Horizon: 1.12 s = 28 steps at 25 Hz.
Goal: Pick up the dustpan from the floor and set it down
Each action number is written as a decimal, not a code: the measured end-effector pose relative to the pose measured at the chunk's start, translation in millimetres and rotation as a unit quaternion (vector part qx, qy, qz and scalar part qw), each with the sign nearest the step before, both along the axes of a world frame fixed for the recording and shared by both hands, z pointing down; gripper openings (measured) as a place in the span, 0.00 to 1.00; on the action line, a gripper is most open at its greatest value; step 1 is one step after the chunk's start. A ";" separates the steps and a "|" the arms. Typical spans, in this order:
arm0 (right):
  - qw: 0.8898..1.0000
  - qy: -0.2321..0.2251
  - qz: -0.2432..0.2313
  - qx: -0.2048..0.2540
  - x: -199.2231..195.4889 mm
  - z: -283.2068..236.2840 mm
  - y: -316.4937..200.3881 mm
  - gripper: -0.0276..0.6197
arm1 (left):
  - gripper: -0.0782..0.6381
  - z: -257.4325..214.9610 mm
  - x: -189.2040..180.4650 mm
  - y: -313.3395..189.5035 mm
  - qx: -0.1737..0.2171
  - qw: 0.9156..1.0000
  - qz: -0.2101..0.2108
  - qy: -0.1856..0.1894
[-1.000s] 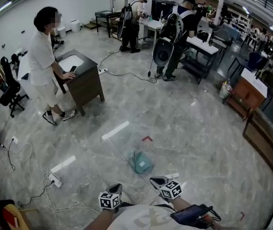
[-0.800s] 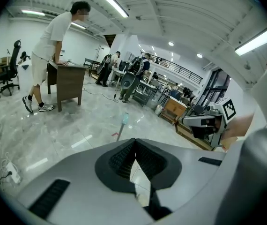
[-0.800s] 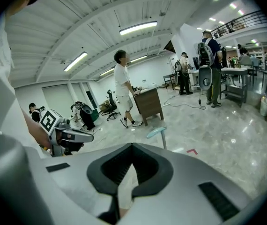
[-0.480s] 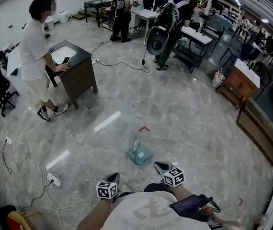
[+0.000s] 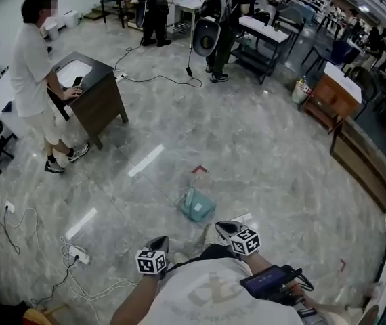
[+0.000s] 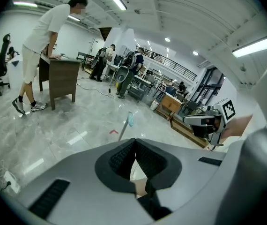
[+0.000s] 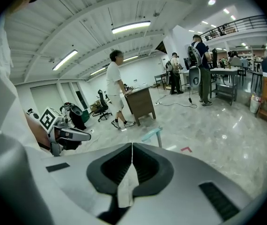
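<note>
Finds the dustpan higher up the head view than a second ago, the left gripper and right gripper raised in the frame with it, and the person in white slid toward the left edge. Lies on the grey marble floor, not lifted, just ahead of both grippers and a little nearer the right one, touching neither. Looks pale teal from above, a squarish scoop with a lighter rim. Shows, from the gripper views, a thin grey pole rising off it, topped by a teal grip. Sits just below a small red corner mark on the floor, with a pale strip close at its right. Has the left gripper closed, dark ribbed pads met in a line with nothing between them, angled down at the floor short of the dustpan. Has the right gripper closed likewise, pads together and empty. Farther out at the left, puts the person in white leaning on a dark surface. Lower left, leaves a white power strip among loose cables. At the far end, places more people standing by tables.
</note>
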State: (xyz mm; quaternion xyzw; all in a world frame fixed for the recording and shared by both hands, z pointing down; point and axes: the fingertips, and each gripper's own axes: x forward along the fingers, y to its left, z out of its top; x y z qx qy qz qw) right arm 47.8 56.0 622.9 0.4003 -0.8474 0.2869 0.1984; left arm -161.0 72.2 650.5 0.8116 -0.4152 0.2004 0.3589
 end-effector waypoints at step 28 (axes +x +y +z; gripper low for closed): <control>0.998 -0.023 -0.038 -0.034 57.1 22.1 -133.4 0.07 | 0.13 25.3 101.1 -142.0 -0.048 0.994 0.084 -0.049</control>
